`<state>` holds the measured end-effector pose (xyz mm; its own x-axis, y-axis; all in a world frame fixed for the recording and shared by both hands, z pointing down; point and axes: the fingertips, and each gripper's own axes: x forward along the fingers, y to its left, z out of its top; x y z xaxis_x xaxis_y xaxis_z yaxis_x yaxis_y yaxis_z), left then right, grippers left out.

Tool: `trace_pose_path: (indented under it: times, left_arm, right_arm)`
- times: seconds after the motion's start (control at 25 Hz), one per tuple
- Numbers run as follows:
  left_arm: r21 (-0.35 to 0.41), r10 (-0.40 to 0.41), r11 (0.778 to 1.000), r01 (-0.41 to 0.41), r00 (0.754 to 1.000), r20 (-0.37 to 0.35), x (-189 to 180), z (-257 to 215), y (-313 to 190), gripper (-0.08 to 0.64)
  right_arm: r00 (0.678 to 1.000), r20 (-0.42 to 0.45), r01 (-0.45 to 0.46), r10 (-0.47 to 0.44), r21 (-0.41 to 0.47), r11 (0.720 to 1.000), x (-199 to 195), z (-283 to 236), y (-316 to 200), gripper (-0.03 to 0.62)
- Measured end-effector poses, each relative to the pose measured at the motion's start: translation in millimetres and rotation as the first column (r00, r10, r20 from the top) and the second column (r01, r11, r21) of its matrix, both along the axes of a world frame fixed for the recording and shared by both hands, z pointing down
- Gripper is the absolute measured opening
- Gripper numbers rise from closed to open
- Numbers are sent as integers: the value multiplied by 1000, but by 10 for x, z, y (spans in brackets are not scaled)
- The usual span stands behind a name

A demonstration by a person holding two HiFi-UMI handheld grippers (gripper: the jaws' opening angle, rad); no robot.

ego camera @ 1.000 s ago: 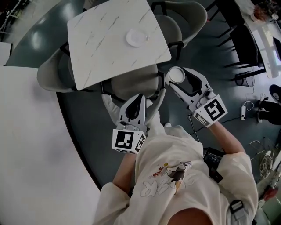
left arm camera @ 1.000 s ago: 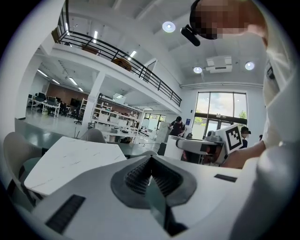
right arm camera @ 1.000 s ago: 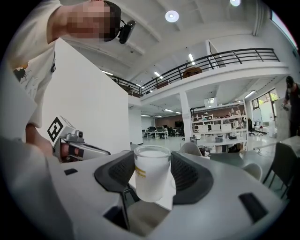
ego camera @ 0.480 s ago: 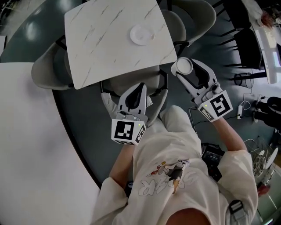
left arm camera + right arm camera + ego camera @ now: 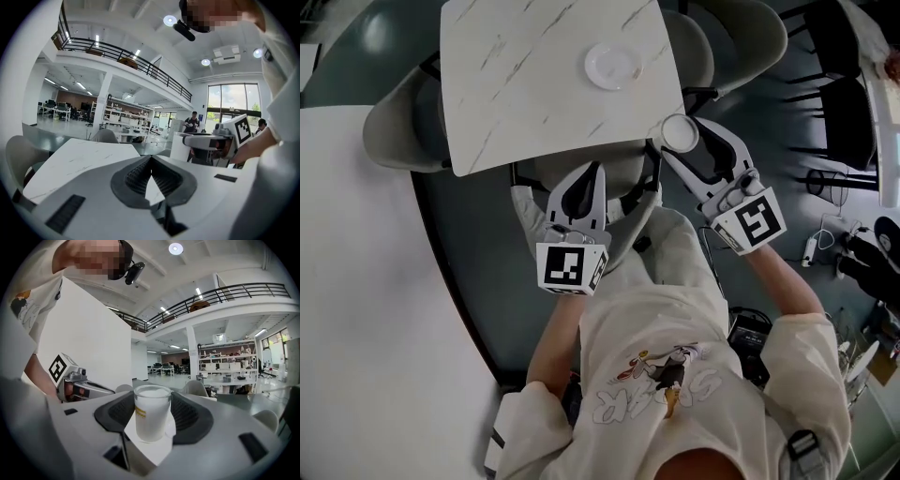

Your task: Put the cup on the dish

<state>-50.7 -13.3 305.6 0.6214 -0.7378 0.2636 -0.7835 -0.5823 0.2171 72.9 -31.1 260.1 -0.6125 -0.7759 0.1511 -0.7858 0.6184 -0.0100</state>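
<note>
A white frosted cup [image 5: 680, 133] with a yellow label stands upright between the jaws of my right gripper [image 5: 682, 138], which is shut on it. In the head view the cup hangs just off the near right corner of the white marble table [image 5: 525, 84]. A small white dish [image 5: 614, 66] lies on the table's far right part, well beyond the cup. In the right gripper view the cup [image 5: 152, 417] fills the centre of the right gripper [image 5: 152, 404]. My left gripper [image 5: 593, 171] is shut on nothing, below the table's near edge. The left gripper view shows its jaws closed together.
Grey shell chairs stand around the table: one at the left [image 5: 398, 141], one at the far right [image 5: 727, 37], one tucked under the near edge [image 5: 614, 173]. A large white surface [image 5: 366, 300] fills the left. Black chairs [image 5: 825, 103] and floor cables [image 5: 811, 248] lie to the right.
My right gripper has carried the cup up and left to the table's near right corner. The left gripper has edged forward towards the table edge, still shut.
</note>
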Motion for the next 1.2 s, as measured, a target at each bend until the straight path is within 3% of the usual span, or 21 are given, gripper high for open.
trace_pose_path:
  times: [0.44, 0.8, 1.2]
  left_arm:
    - [-28, -83, 996, 84, 996, 33, 130, 240, -185, 3]
    - [7, -110, 994, 110, 993, 32, 196, 381, -520, 2]
    - [-35, -135, 990, 136, 990, 29, 165, 676, -730, 2]
  right_arm:
    - [998, -12, 62, -63, -35, 997, 62, 475, -376, 244]
    - [998, -14, 67, -67, -41, 997, 42, 804, -728, 244]
    - [996, -24, 83, -85, -78, 993, -55, 1179, -961, 244]
